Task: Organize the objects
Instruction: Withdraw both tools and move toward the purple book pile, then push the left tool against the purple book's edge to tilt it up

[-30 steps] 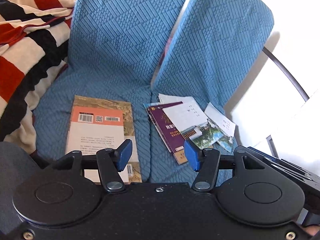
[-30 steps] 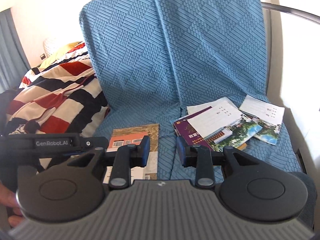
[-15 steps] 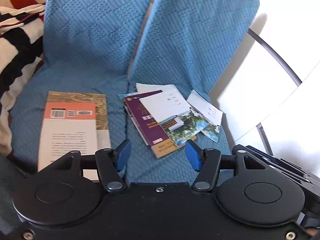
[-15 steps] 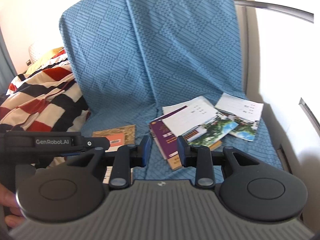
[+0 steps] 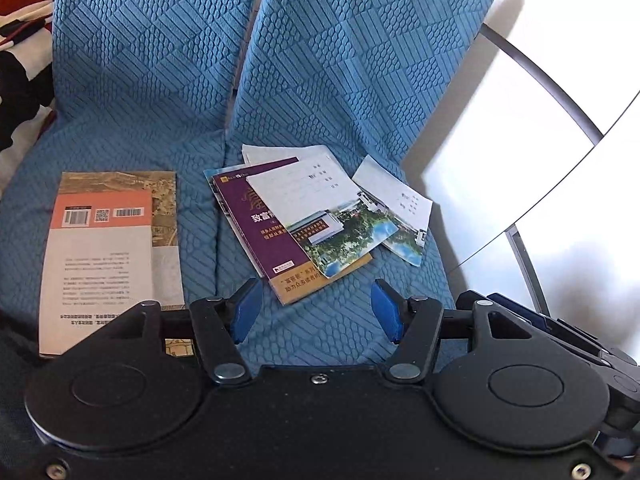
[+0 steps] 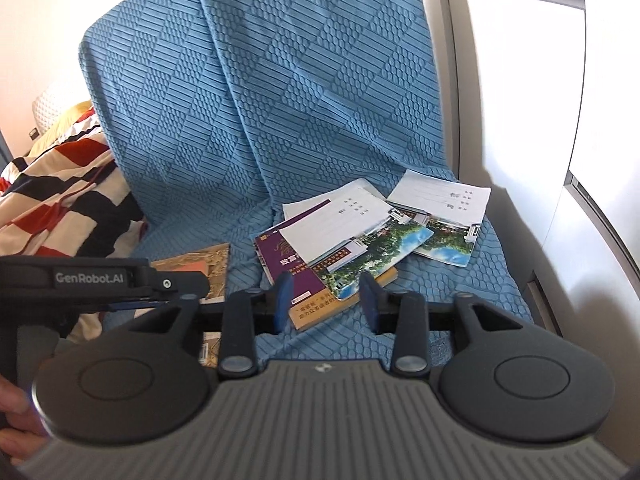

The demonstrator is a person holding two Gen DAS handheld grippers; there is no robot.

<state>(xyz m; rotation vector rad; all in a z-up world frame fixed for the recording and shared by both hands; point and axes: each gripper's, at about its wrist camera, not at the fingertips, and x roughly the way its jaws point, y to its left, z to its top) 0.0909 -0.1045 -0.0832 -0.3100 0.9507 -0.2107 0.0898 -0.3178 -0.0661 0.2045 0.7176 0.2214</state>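
On the blue quilted seat (image 5: 192,248) lie an orange-and-cream book (image 5: 104,256) at the left and a loose pile at the right. The pile holds a purple book (image 5: 260,228) (image 6: 296,268), a white landscape booklet (image 5: 320,212) (image 6: 352,236) over it, and a second such booklet (image 5: 400,212) (image 6: 444,220) further right. My left gripper (image 5: 316,316) hovers open just short of the purple book's near corner, nothing between its fingers. My right gripper (image 6: 326,300) hangs above that same corner; its jaws are opening and hold nothing.
A red, black and cream striped blanket (image 6: 60,196) is heaped left of the seat. A white wall panel with a dark curved rail (image 5: 540,76) stands right of it. The left gripper's body (image 6: 100,280) crosses the right wrist view at the left, with a hand (image 6: 16,412) below it.
Both grippers have come closer to the pile at the right and sunk a little. The right gripper's jaws have widened. The books and booklets lie as before.
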